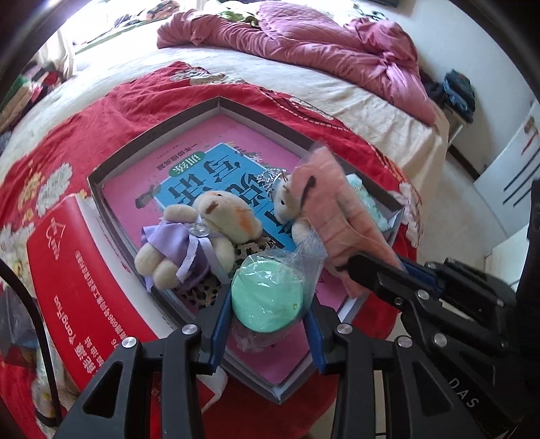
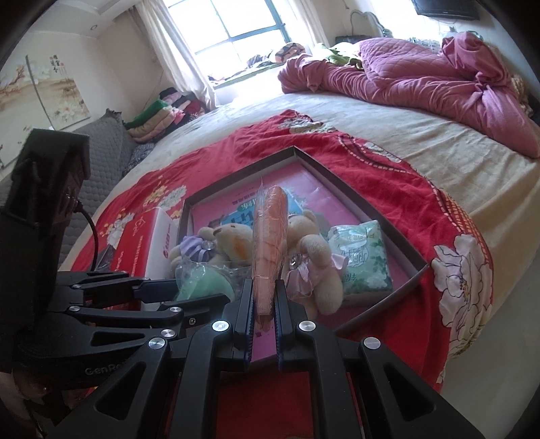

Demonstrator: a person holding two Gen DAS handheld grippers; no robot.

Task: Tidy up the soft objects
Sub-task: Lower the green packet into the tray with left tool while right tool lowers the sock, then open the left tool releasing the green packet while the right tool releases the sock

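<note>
Bedroom with a red floral cloth (image 2: 398,189) on the bed, and a shallow tray (image 2: 341,175) on it. Left gripper (image 1: 266,300) pinches a bagged green sponge (image 1: 266,297) above the tray; right gripper (image 2: 265,304) clamps a pink plush strip (image 2: 270,236). Only the right view shows the window (image 2: 236,23) and "GenRo" lettering on the left gripper

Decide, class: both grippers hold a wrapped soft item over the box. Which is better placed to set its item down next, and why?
Left, probably. The left gripper holds the green round sponge low over bare pink box floor. The right gripper holds the pink wrapped item above the two teddy bears, leaving little free space beneath.
</note>
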